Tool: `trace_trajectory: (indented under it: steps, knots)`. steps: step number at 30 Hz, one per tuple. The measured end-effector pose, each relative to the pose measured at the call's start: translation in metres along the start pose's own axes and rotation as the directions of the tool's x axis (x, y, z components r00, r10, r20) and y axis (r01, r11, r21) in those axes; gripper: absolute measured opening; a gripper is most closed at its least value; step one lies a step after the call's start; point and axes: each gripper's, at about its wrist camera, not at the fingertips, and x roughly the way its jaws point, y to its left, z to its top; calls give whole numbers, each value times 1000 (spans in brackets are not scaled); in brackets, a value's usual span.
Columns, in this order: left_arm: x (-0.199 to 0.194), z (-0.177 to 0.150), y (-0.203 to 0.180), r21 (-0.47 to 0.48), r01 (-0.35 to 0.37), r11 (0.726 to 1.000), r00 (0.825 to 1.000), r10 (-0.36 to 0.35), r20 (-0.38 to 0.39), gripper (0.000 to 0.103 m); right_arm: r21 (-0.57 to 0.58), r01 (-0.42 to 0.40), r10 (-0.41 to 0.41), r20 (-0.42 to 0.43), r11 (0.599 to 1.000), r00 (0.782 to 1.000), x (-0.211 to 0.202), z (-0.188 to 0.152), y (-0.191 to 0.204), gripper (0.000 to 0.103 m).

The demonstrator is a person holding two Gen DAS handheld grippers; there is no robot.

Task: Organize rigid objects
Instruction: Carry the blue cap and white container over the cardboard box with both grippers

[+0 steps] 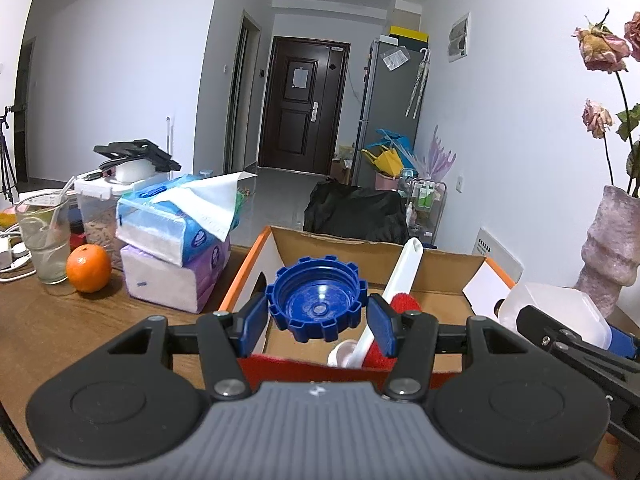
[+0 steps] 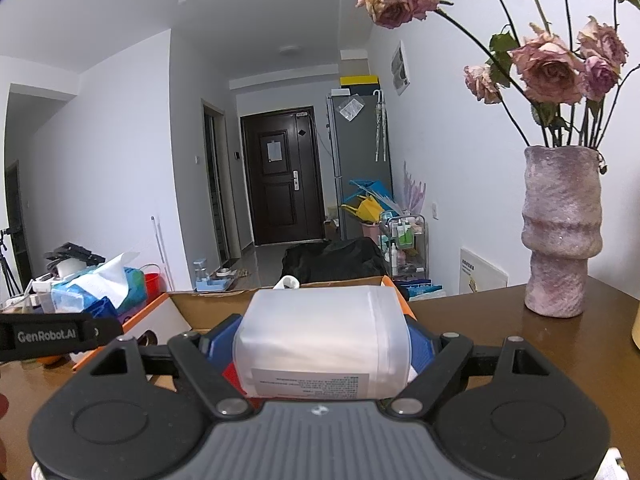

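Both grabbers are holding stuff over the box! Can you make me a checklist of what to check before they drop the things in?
1. Left gripper pinches the blue lid on both sides: ok.
2. Right gripper clamps the white jar: ok.
3. Lid is above the open cardboard box: ok.
4. Free floor in the box beside the white and red brush: ok.
5. Room in the box for the jar too: cannot tell.
6. Jar clear of the vase: ok.
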Motion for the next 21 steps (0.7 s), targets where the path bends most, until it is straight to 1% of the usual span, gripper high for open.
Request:
trace_trajectory:
  steps: [10, 21]
  knots:
    - [27, 10, -10, 17, 2, 1000, 1000, -2, 9, 56, -7, -9, 9, -7, 1000, 1000, 34, 10, 0, 82]
    - [53, 21, -10, 28, -8, 1000, 1000, 8, 12, 56, -20, -4, 4, -19, 1000, 1000, 65, 18, -2, 82]
